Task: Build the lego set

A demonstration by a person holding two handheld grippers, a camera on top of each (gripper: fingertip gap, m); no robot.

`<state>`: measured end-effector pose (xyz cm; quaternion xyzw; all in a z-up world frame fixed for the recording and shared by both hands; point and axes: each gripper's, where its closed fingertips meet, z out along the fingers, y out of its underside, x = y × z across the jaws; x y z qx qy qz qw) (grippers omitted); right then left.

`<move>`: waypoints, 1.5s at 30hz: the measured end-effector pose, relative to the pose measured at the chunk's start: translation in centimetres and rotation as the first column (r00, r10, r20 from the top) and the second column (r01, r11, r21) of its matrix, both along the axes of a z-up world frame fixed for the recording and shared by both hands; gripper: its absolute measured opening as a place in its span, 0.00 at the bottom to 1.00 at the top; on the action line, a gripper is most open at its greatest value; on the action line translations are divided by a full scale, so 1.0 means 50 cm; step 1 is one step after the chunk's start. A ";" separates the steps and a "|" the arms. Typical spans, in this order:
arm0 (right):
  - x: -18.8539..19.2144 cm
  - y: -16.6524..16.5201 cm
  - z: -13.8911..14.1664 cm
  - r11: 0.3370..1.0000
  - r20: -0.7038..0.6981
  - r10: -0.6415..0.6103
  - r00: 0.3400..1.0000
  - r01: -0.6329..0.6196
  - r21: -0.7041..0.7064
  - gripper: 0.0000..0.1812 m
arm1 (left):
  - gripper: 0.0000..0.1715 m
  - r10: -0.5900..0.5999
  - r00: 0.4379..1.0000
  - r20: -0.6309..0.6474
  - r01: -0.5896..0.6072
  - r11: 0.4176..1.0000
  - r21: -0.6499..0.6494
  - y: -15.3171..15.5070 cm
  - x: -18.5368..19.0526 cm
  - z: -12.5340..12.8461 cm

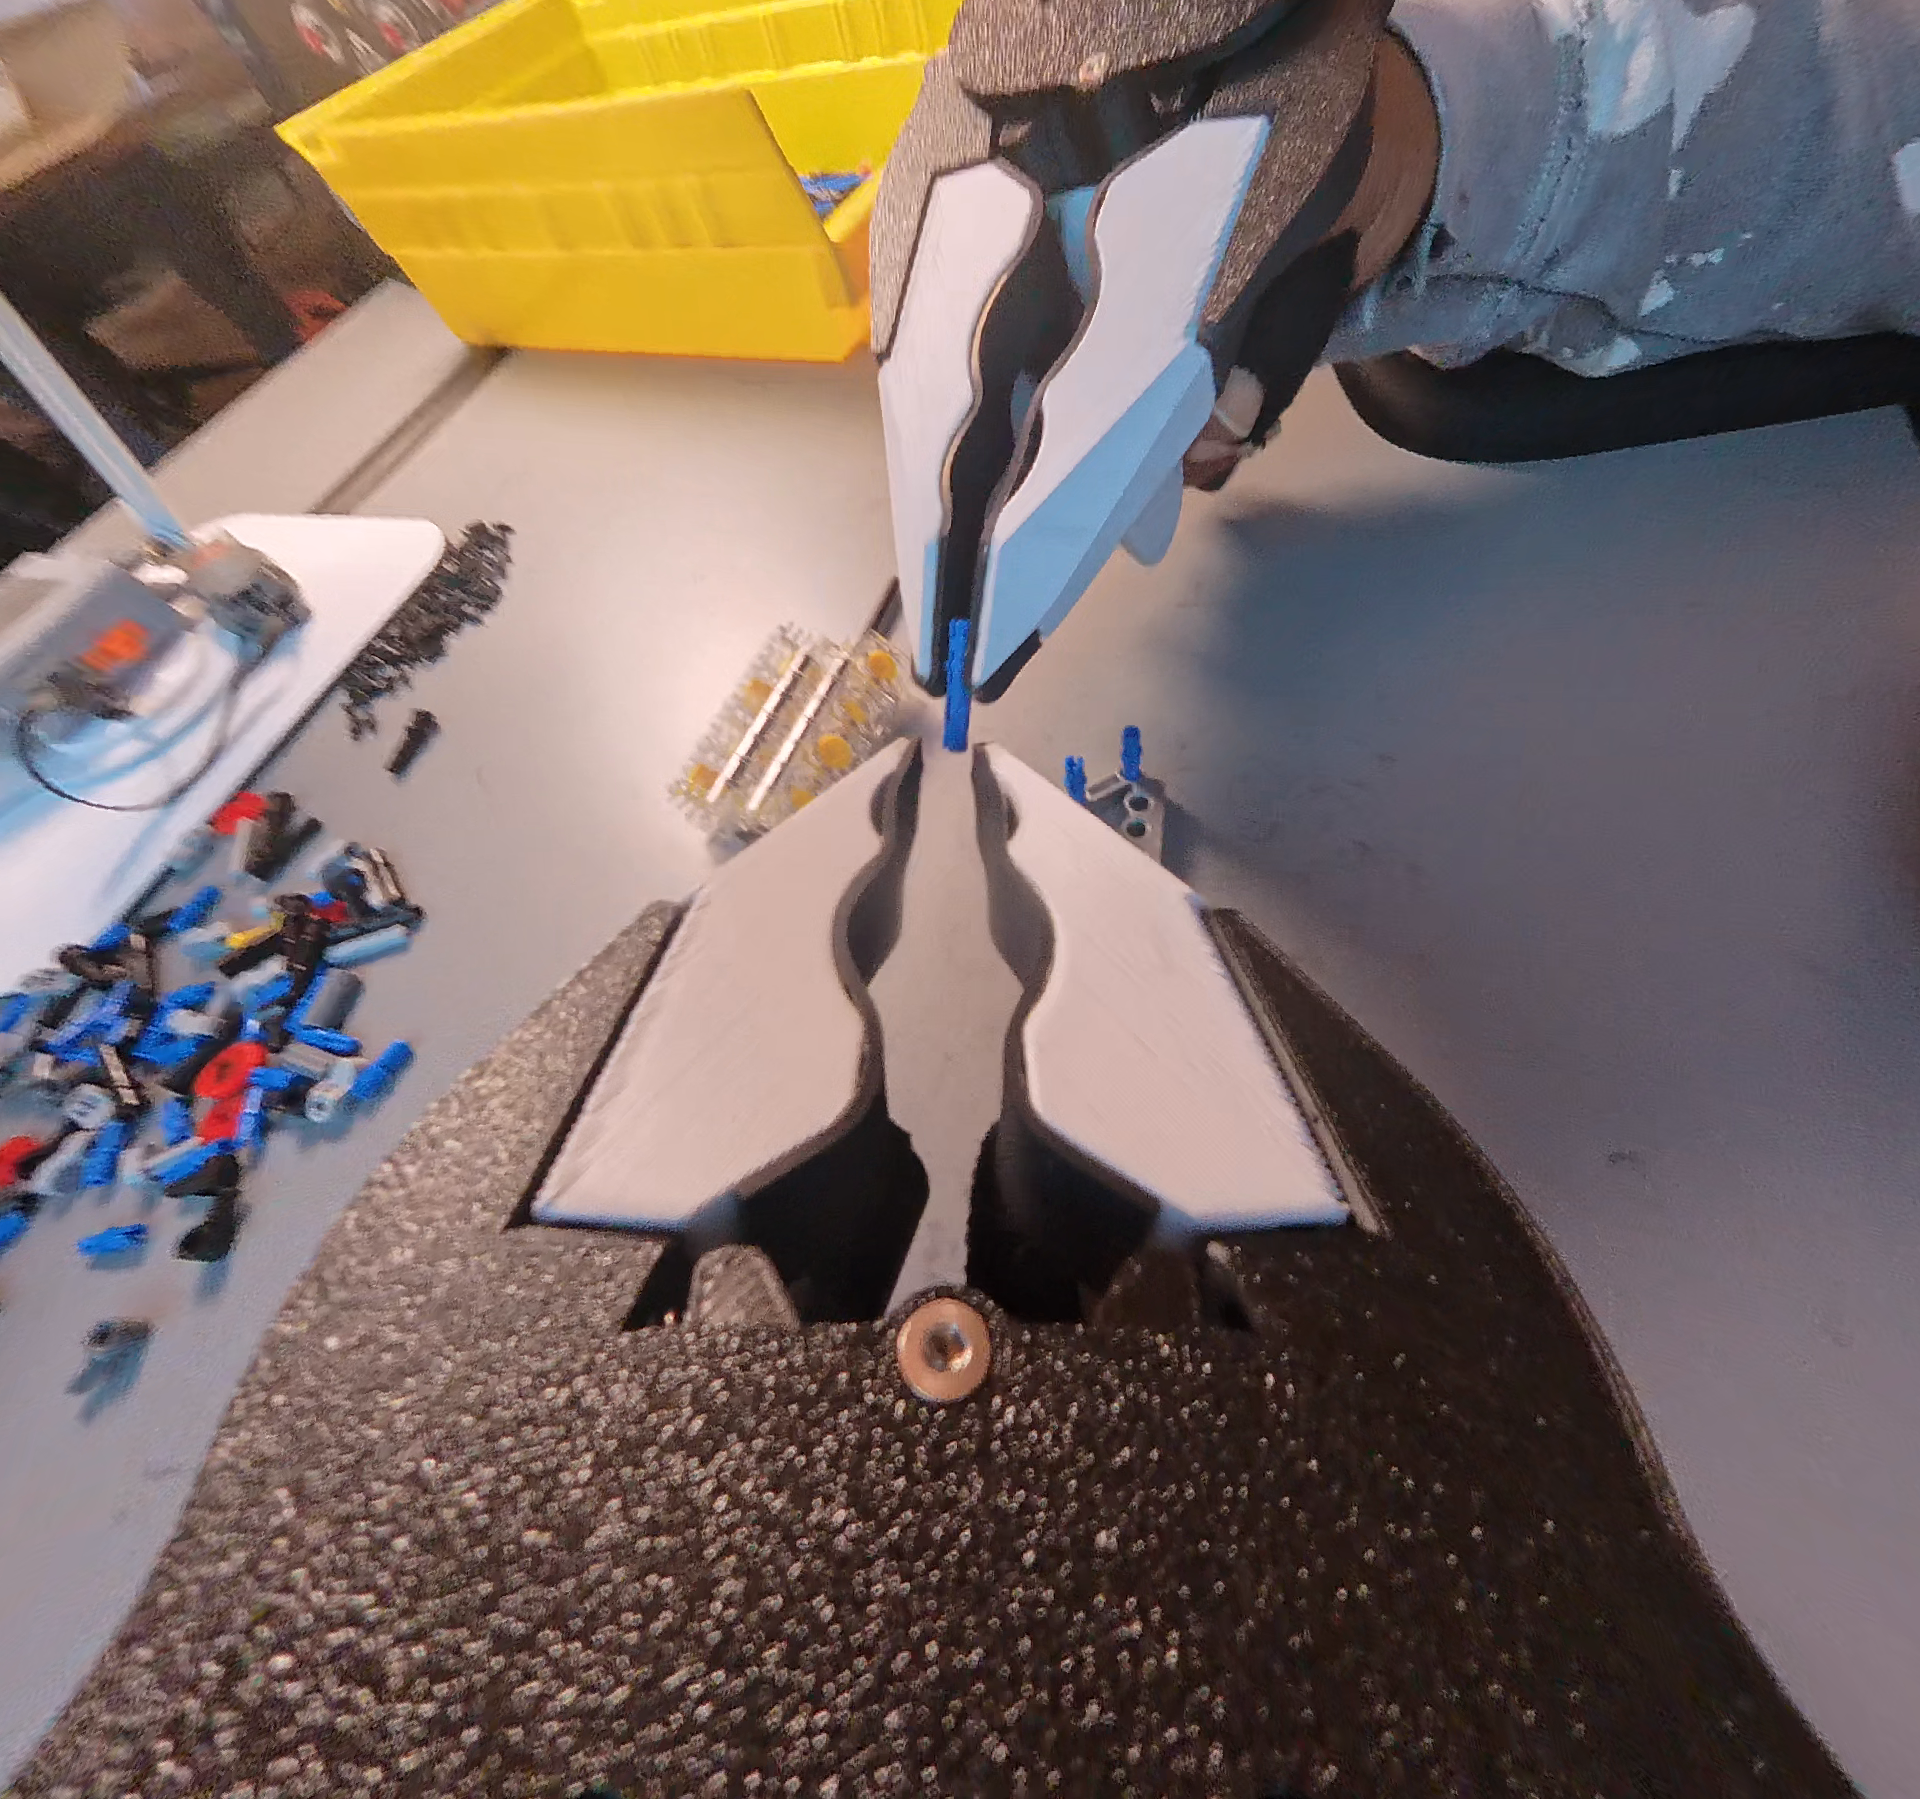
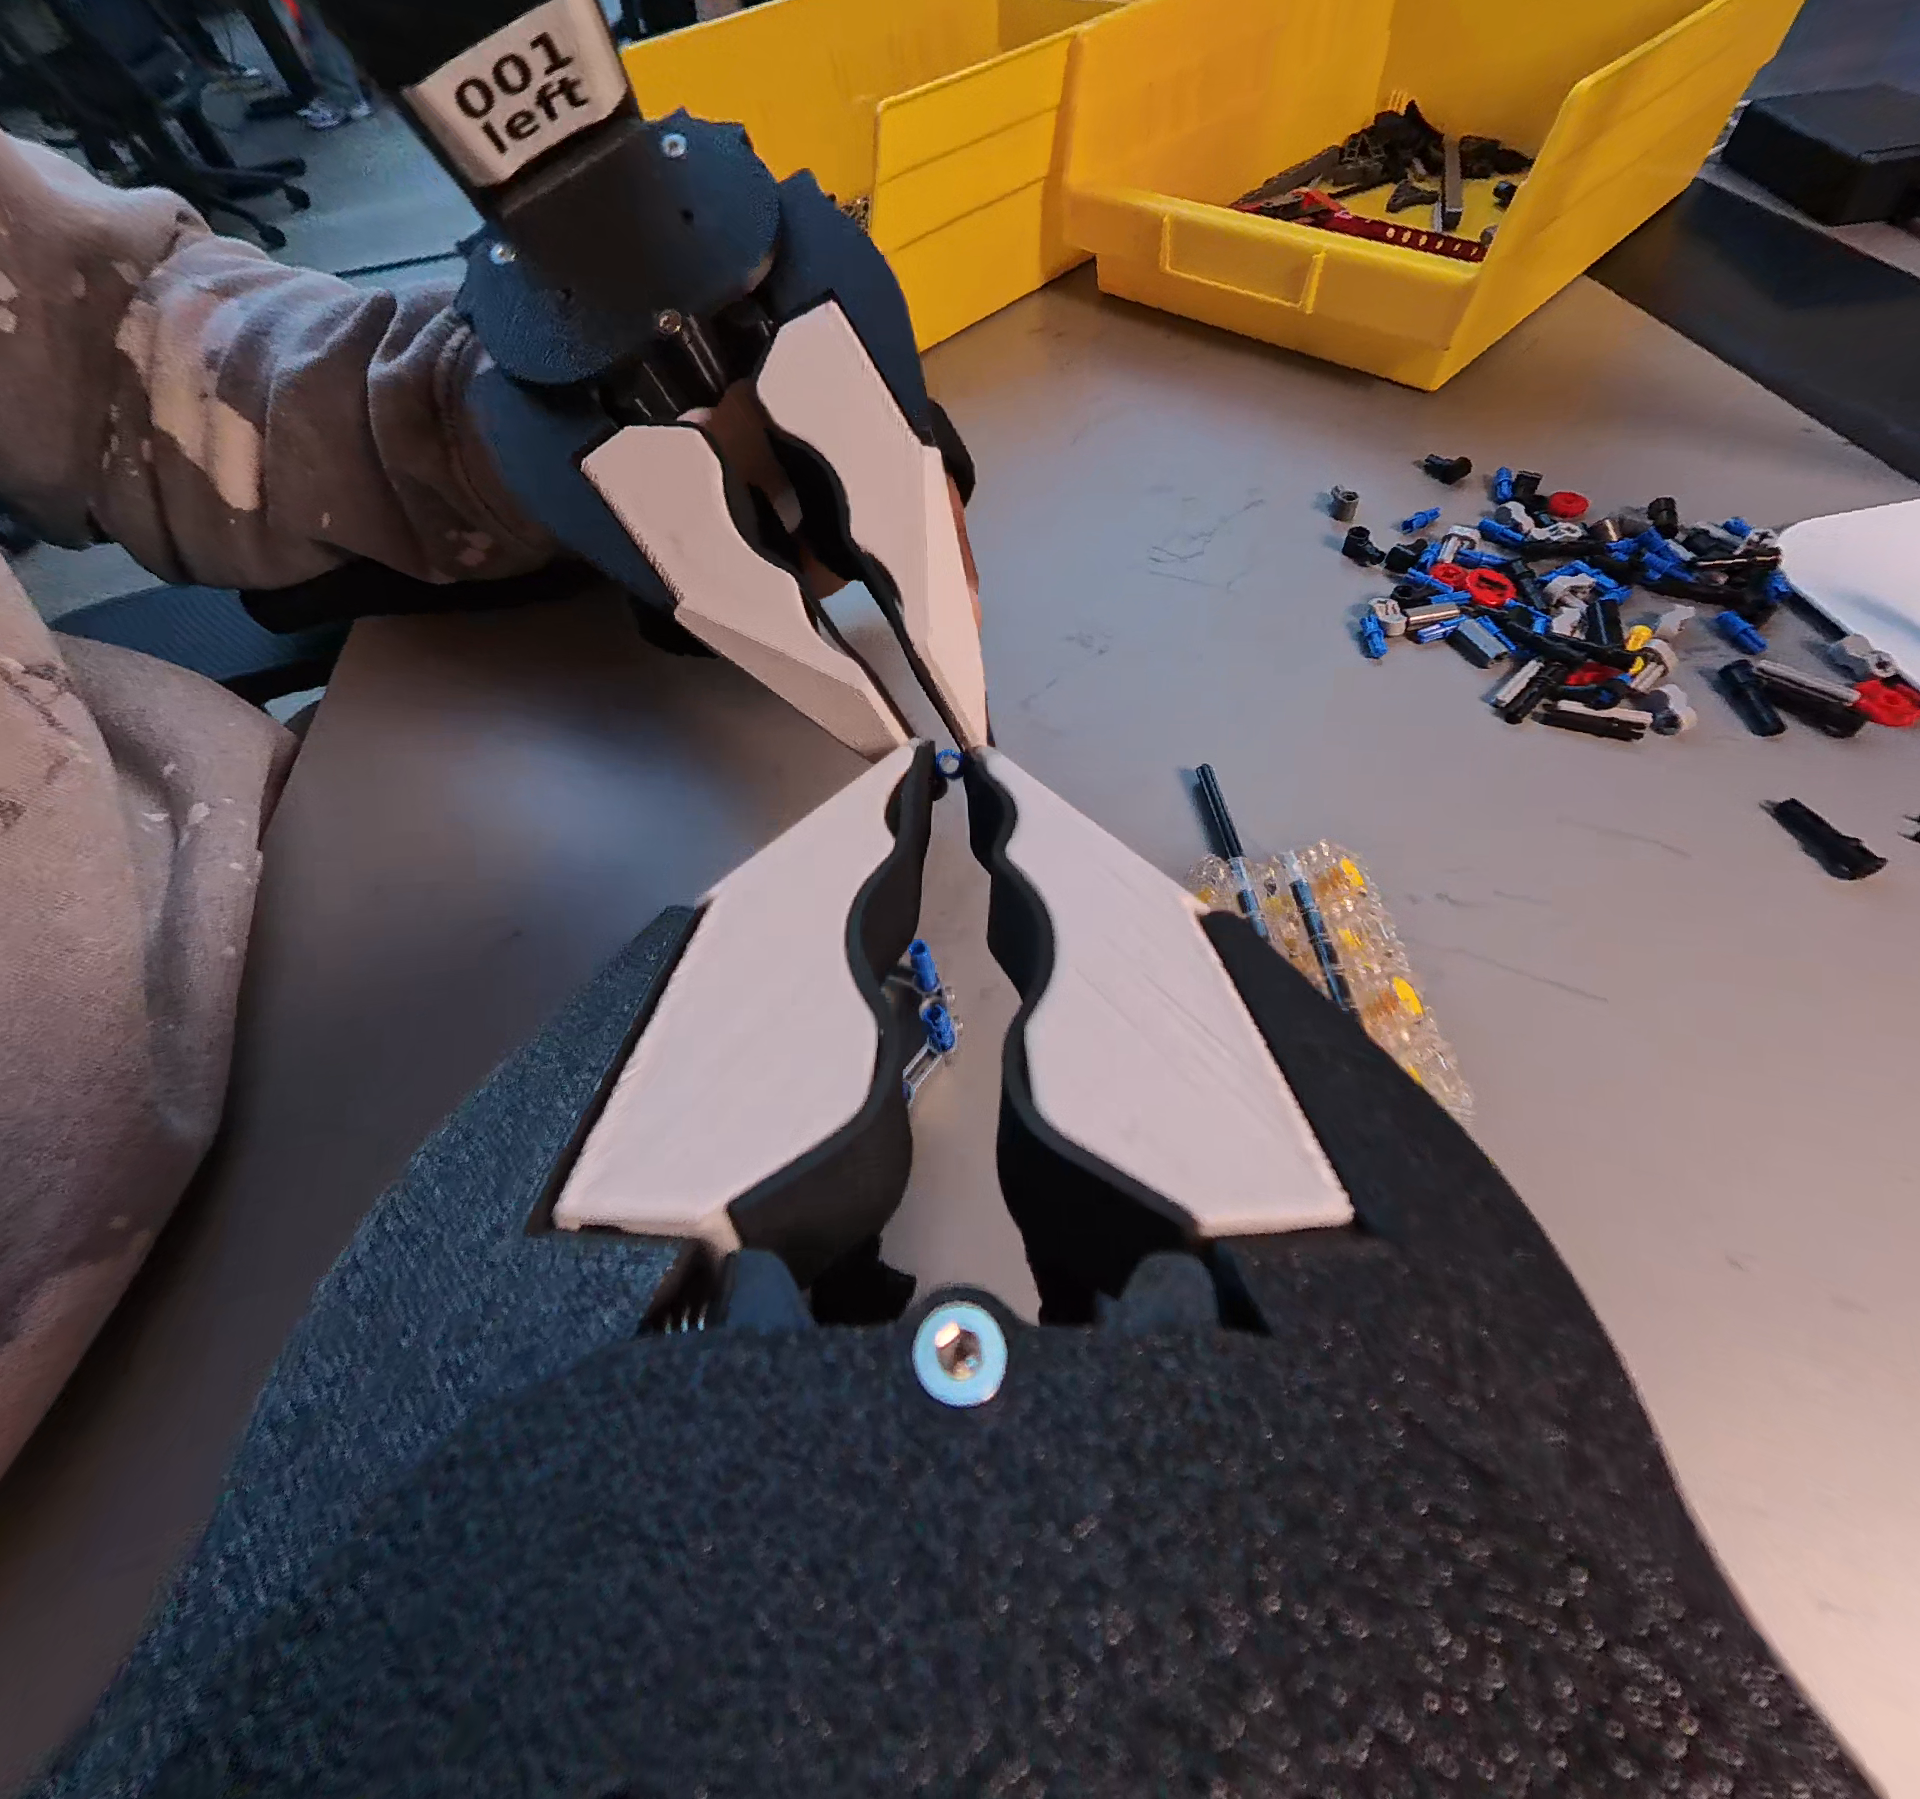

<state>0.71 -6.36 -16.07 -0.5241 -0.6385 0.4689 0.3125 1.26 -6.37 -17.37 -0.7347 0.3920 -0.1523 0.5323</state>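
The blue pin (image 1: 954, 684) hangs in the air over the grey table (image 1: 1455, 814), upright, just where the two sets of fingertips meet. The right gripper (image 1: 958, 684) comes down from the far side and its fingers are clamped on the pin's upper half. The lower end pokes out below them. That free end sits in the narrow gap at the tips of the left gripper (image 1: 948, 752). Whether those tips press on it or only flank it, I cannot tell. In the right wrist view the pin shows end-on as a small blue ring between the tips.

By its look the pin is light, stiff plastic, smooth and very small, so it could twist or pop out of a loose pinch. The safest hold seems to be across its middle, squarely between flat fingertips.

Just right of the tips a grey connector (image 1: 1127, 799) lies on the table with two more blue pins standing in it. Just to the left lies a clear studded block (image 1: 790, 741) with yellow parts inside. Farther left are a row of black pins (image 1: 436, 606), a loose pile of parts (image 1: 208, 1022) in blue, black and red, and a white board (image 1: 353, 554) bearing a grey device. A yellow bin (image 1: 623, 170) stands at the far edge
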 end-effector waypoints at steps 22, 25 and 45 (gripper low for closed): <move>0.053 -0.055 -0.114 0.940 0.376 0.147 0.915 -0.248 0.235 0.02 | 0.05 -0.154 0.979 -0.135 0.110 0.951 -0.289 -0.055 0.048 -0.113; 0.047 -0.062 -0.093 0.944 0.324 0.166 0.931 -0.245 0.221 0.02 | 0.04 -0.160 0.980 -0.116 0.125 0.958 -0.260 -0.057 0.051 -0.095; 0.053 -0.045 -0.088 0.700 0.650 0.238 0.721 -0.592 0.399 0.01 | 0.18 -0.047 0.997 -0.060 0.020 0.917 -0.397 -0.082 0.025 -0.085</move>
